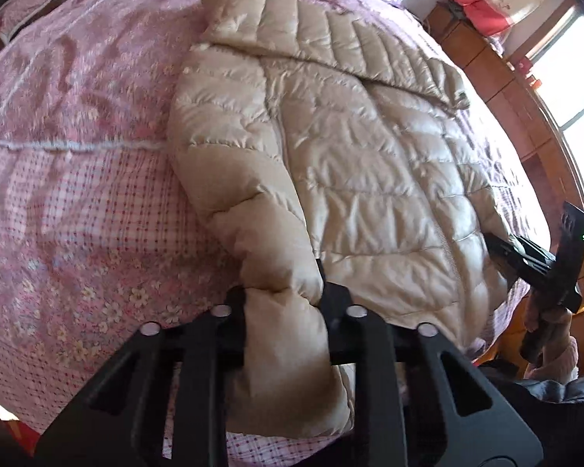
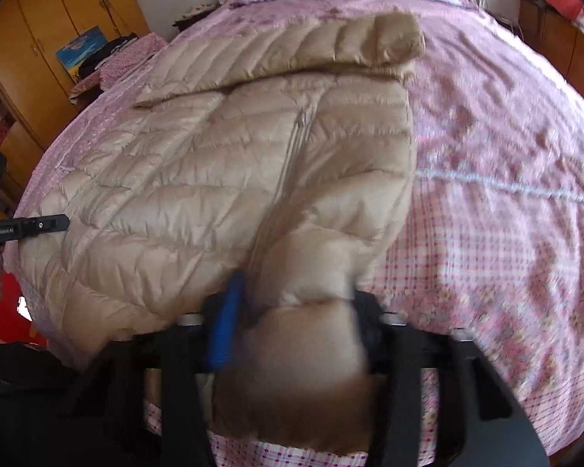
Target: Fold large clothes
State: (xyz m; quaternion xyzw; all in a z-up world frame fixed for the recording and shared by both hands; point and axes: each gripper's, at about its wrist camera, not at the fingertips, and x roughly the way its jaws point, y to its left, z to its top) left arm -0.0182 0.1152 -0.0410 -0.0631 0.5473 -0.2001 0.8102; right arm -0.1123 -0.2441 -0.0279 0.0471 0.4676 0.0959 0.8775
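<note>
Beige quilted down jacket (image 1: 354, 163) lies flat on the pink floral bed (image 1: 78, 155). Left gripper (image 1: 284, 303) pinches its six-o'clock hem corner; right gripper (image 2: 292, 311) pinches the other. Lift both together, carrying the hem evenly toward twelve o'clock.

Beige quilted down jacket (image 1: 342, 155), sleeve folded across, flat on bed

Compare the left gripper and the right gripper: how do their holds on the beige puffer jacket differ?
The left gripper pinches the jacket's near left corner; the right gripper pinches the opposite corner, beside the zipper. The left's fingers are both black; the right shows one blue finger. Both are shut on padding at the bedspread's near edge.
</note>
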